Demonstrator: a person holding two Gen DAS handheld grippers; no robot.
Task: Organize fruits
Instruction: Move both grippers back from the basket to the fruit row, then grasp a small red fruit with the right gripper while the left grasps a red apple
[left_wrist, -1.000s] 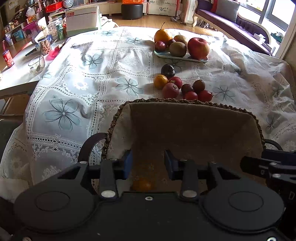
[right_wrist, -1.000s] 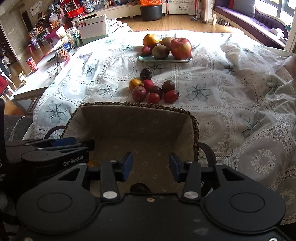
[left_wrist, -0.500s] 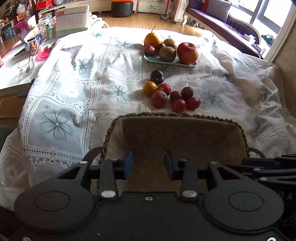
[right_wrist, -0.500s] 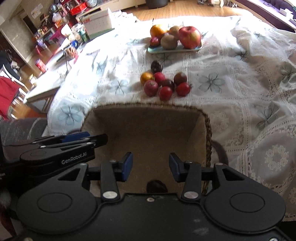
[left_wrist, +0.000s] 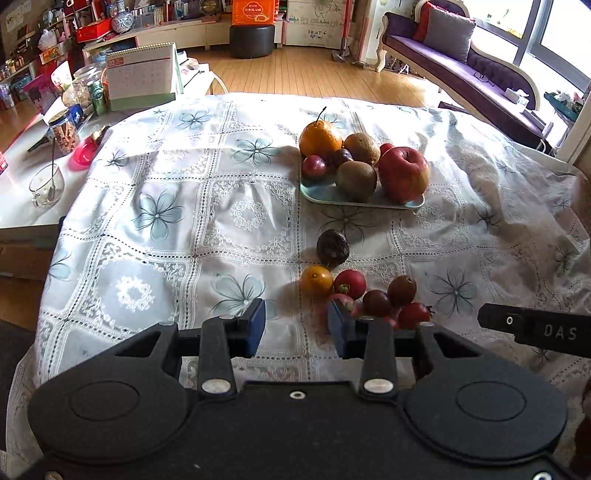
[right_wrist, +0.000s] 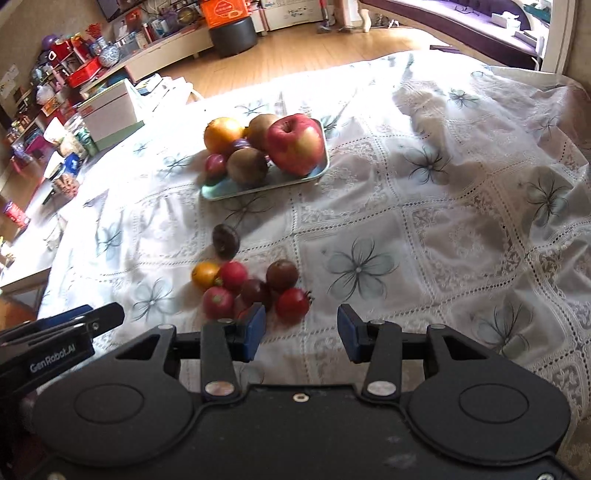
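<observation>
Loose on the flowered tablecloth (left_wrist: 177, 229): a cluster of small fruits (left_wrist: 365, 295), with a small orange (left_wrist: 316, 281) at its left edge and a dark wrinkled fruit (left_wrist: 332, 247) just beyond. Farther back, a pale green tray (left_wrist: 325, 192) heaped with a large red apple (left_wrist: 403, 173), an orange pear-like fruit (left_wrist: 320, 138), two brown kiwis and small plums. Hovering above the cloth near the cluster, left gripper (left_wrist: 296, 326) and right gripper (right_wrist: 301, 332), both spread apart and empty. Behind, a wooden floor and a purple sofa (left_wrist: 465, 62).
</observation>
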